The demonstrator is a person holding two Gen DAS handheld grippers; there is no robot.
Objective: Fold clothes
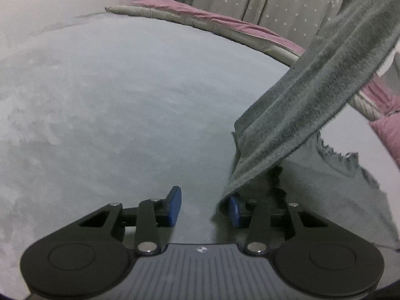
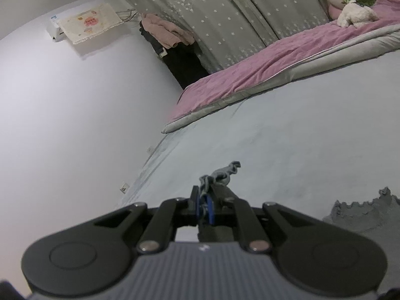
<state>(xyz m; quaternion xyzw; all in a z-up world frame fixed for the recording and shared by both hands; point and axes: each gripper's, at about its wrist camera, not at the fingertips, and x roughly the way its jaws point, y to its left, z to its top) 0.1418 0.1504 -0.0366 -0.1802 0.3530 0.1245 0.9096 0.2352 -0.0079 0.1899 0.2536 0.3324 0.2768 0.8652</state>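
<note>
A grey fuzzy garment [image 1: 307, 115] with a scalloped edge hangs as a band from the upper right down to the pale blue bed sheet [image 1: 112, 105]. Its lower end drapes over the right finger of my left gripper [image 1: 203, 200], which is open, with only sheet showing in the gap between its blue pads [image 1: 175, 206]. My right gripper [image 2: 206, 207] is shut on a frilled edge of the same garment [image 2: 225, 172], which pokes out past the fingertips. More of the garment [image 2: 362, 215] lies on the sheet at the lower right of the right wrist view.
A pink quilt [image 2: 262, 72] with a grey border lies along the far side of the bed, before a star-patterned curtain [image 2: 225, 20]. A soft toy [image 2: 355, 16] and pillows sit at its far end. On the white wall hangs an air conditioner [image 2: 82, 25], with hung clothes [image 2: 170, 37] beside it.
</note>
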